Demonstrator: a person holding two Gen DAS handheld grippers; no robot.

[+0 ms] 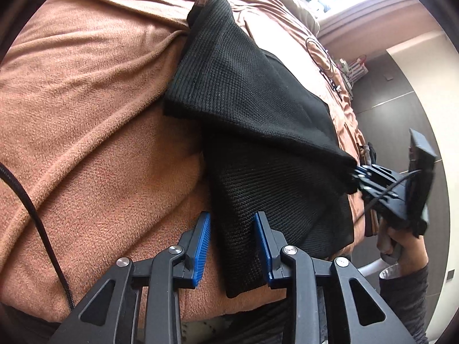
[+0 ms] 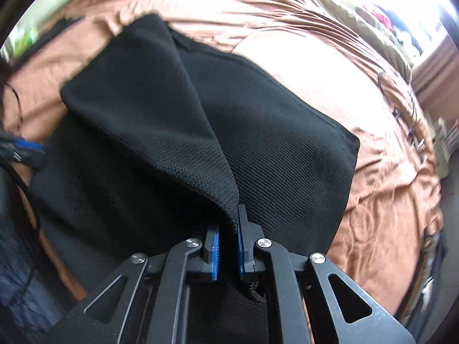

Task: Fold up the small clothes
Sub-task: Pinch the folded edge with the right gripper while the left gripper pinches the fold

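Surface: a bed covered by a brown fleece blanket (image 1: 86,132), creased in broad soft folds; a satin-like brown sheet (image 2: 358,149) is seen at 2 o'clock in the right wrist view.
Background: a bright window is blown out at 1 o'clock in both views; dark floor is seen at 3 o'clock in the left wrist view.
Garment: a black knit garment (image 1: 258,109) is spread on the bed, running from 12 o'clock down to 6 o'clock in the left wrist view; one corner is lifted off the lower layer, forming a raised fold.
Right gripper (image 2: 229,240): jaws are closed almost fully on the lifted corner of the garment (image 2: 160,120); fabric is pinched between the blue pads (image 2: 215,246). Seen from the left wrist view at 3 o'clock (image 1: 358,173), with cloth drawn taut to it.
Left gripper (image 1: 232,246): jaws are held wide apart, nothing gripped; the near edge of the garment lies between and below the blue pads (image 1: 202,246). Contact with the cloth cannot be told.
Cable: a black braided cable (image 1: 34,209) is draped over the blanket at 9 o'clock.
Hand: the person's right hand (image 1: 401,243) is seen on the gripper handle at 4 o'clock.
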